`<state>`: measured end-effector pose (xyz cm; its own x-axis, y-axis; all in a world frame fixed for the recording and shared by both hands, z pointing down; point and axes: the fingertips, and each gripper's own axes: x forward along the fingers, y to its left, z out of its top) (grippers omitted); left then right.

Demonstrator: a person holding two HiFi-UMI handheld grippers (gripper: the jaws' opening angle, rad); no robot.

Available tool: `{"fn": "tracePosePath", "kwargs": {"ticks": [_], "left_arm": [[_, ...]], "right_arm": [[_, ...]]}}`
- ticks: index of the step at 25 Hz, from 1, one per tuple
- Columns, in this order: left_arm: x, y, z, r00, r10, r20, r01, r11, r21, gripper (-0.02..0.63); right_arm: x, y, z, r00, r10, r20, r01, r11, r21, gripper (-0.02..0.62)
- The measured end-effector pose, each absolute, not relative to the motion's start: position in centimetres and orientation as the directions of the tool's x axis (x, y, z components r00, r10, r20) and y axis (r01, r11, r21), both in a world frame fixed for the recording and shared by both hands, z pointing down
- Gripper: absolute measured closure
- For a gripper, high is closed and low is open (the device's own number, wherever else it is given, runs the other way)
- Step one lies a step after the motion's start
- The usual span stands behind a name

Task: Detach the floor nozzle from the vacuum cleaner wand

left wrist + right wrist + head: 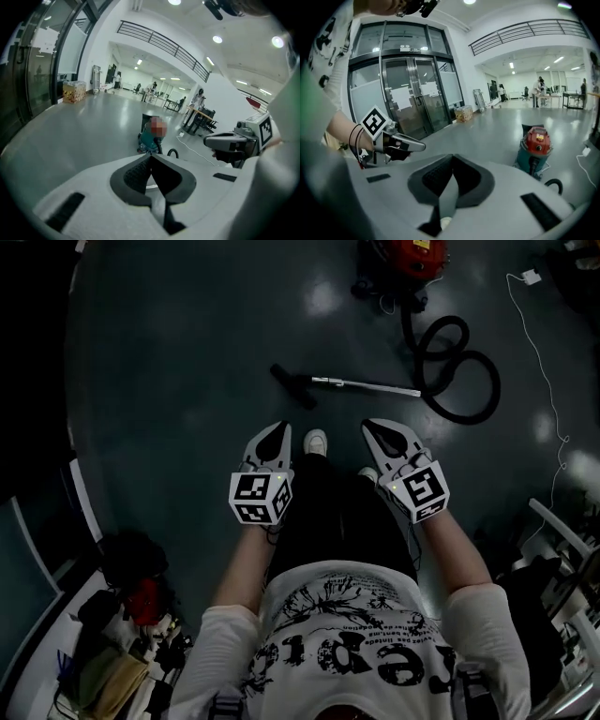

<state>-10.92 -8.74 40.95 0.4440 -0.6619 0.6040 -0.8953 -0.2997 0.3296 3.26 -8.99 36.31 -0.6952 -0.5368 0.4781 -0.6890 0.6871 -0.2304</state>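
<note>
On the dark floor ahead lies the vacuum wand (366, 384), a silver tube with the black floor nozzle (293, 386) at its left end. A black hose (457, 371) coils from its right end to the red and teal vacuum cleaner (405, 257) (534, 147) (149, 139). My left gripper (275, 439) (151, 160) and right gripper (382, 432) (452, 161) hang side by side in front of me, short of the wand. Both are shut with nothing between the jaws. Each gripper view shows the other gripper alongside.
A person's white shoes (317, 442) stand between the grippers. A white cable (544, 371) trails over the floor at right. Bags and clutter (122, 624) lie at lower left, a chair frame (562, 549) at right. Glass doors (412, 98) stand behind; desks and people are far off.
</note>
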Motion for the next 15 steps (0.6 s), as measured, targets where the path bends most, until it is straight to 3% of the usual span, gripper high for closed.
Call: {"fn": "tracePosePath", "kwargs": {"ticks": [10,15], "left_arm": [[-12.6,-14.7,75.7,0.414,-0.609,0.677,-0.907,-0.335,0.253,0.603],[-13.0,-17.3,88.1,0.391,-0.620,0.680,-0.915,-0.343,0.214,0.603]], "right_arm": [[3.5,-14.4,73.1,-0.713,-0.351,0.607,-0.614,0.731,-0.298,0.591],[2.0,-16.9,86.3,-0.711,-0.269,0.649,-0.528,0.815,-0.241,0.589]]}}
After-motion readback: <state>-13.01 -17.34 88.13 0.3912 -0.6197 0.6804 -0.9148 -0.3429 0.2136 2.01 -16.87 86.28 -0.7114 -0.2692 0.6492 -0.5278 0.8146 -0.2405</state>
